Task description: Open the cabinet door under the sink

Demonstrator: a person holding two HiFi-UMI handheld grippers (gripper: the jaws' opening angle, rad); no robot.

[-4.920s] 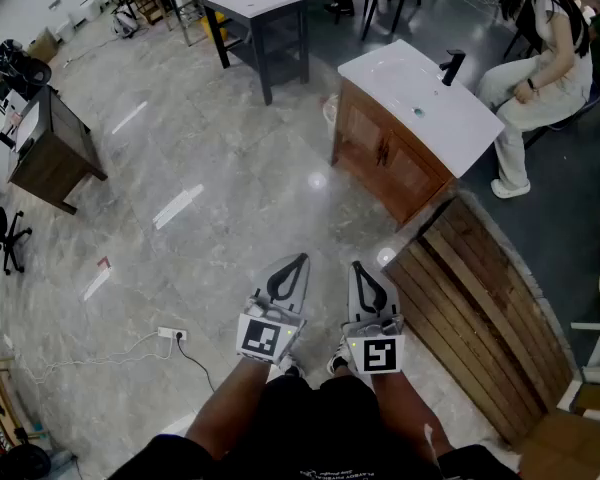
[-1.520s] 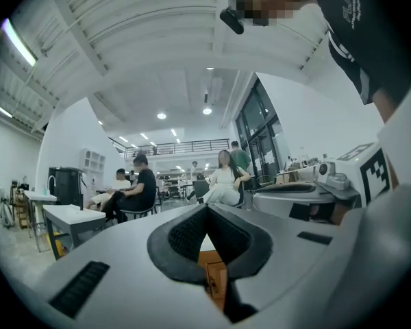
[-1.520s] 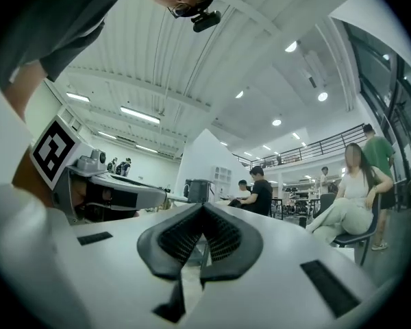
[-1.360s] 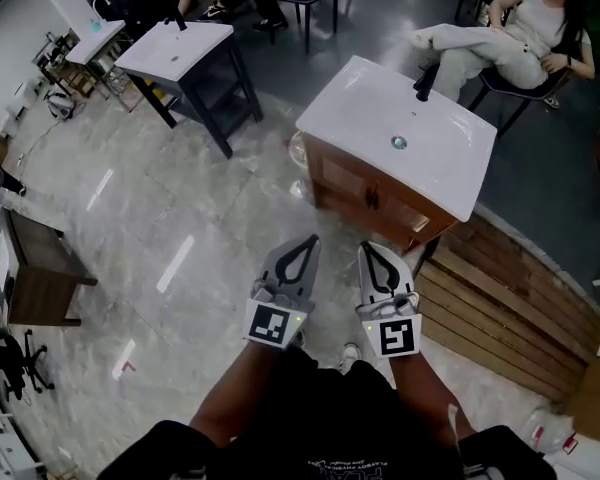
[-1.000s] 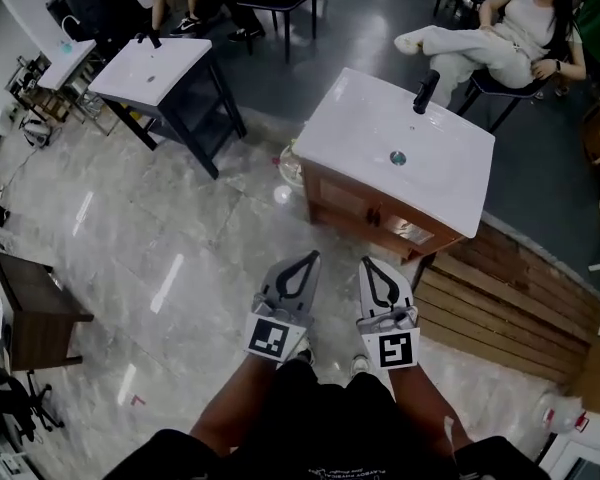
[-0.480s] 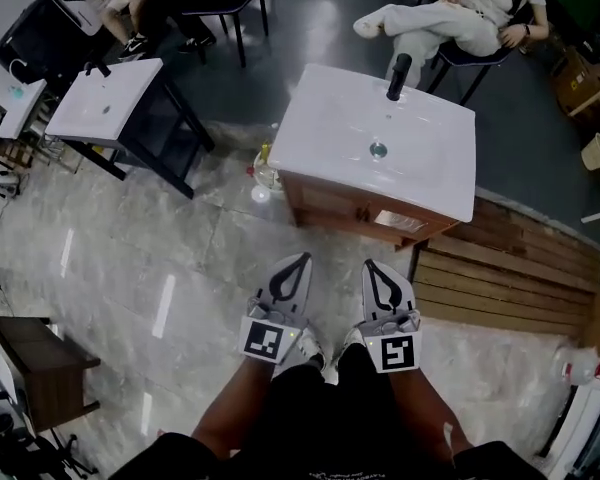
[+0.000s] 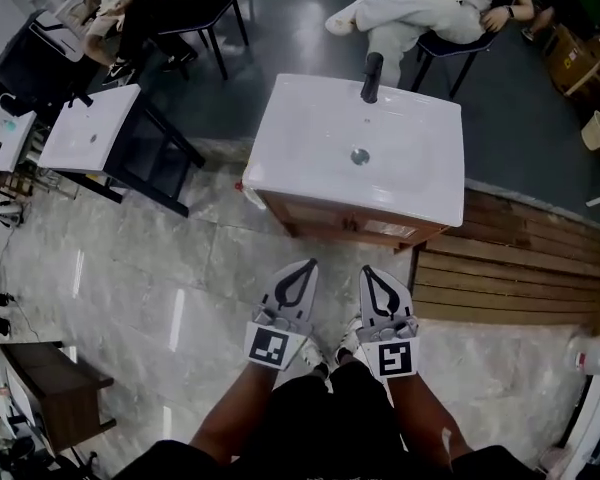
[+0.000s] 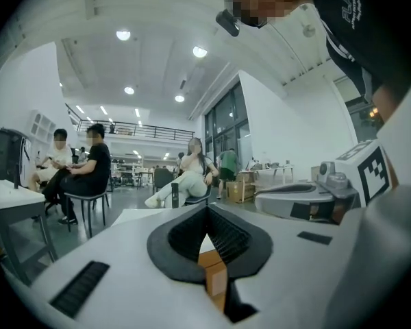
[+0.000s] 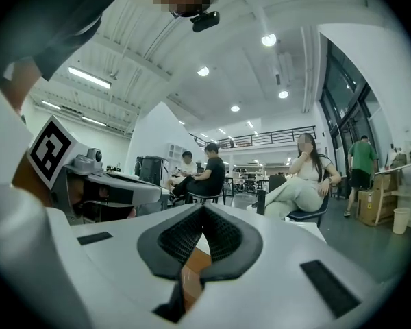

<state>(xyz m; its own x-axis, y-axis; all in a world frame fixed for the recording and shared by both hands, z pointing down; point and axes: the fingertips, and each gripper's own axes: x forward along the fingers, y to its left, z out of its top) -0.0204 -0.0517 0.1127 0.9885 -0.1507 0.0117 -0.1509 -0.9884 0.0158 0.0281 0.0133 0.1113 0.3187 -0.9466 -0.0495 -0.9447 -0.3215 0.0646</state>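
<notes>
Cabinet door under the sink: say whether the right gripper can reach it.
Probably yes: only bare floor lies between the right gripper and the cabinet door, though its jaws are shut.

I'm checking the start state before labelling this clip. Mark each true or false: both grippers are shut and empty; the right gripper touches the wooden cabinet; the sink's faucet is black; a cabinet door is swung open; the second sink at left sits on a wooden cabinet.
1. The left gripper and the right gripper are both shut and empty. True.
2. The right gripper touches the wooden cabinet. False: both grippers are short of it, with a gap between.
3. The faucet on the white sink is black. True.
4. A cabinet door is swung open. False: no door sticks out, and the front looks closed.
5. The second sink sits on a wooden cabinet. False: it sits on a dark open frame.
</notes>
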